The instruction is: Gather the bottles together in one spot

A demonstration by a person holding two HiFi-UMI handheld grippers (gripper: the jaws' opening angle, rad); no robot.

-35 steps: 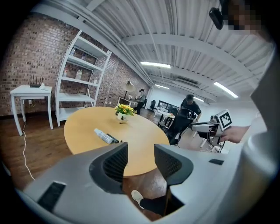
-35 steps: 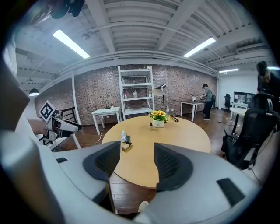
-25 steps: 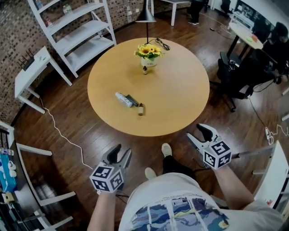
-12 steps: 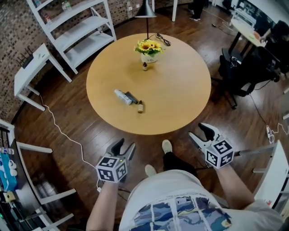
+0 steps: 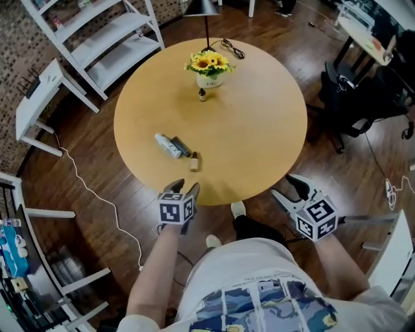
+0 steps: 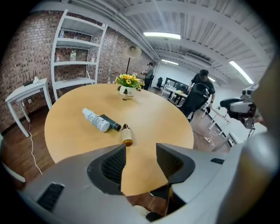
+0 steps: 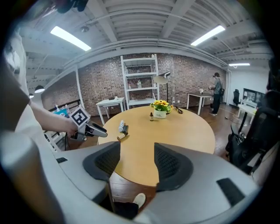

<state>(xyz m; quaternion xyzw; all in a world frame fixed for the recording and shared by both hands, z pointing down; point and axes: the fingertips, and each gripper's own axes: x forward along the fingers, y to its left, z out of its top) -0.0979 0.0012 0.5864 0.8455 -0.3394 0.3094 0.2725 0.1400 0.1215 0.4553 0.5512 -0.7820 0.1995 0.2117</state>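
On the round wooden table point(image 5: 259, 130) a white bottle point(image 5: 167, 145) lies beside a dark tube-like bottle point(image 5: 183, 146). A small amber bottle point(image 5: 193, 161) lies just in front of them. Another small amber bottle point(image 5: 202, 94) stands upright by the sunflower pot point(image 5: 208, 68). My left gripper point(image 5: 184, 188) is at the table's near edge, a short way from the lying amber bottle point(image 6: 127, 134); it is open and empty. My right gripper point(image 5: 284, 187) hovers off the table's near right edge, open and empty, pointing at the table point(image 7: 183, 131).
A white shelf unit point(image 5: 104, 32) and a white side table point(image 5: 40, 97) stand left of the table. A floor lamp point(image 5: 202, 8) rises behind it. Dark office chairs point(image 5: 353, 97) are at the right. A white cable point(image 5: 91, 194) runs over the wood floor.
My left gripper has moved forward from beside my body to the table's near edge, and its jaws stand wider. The right gripper has barely moved.
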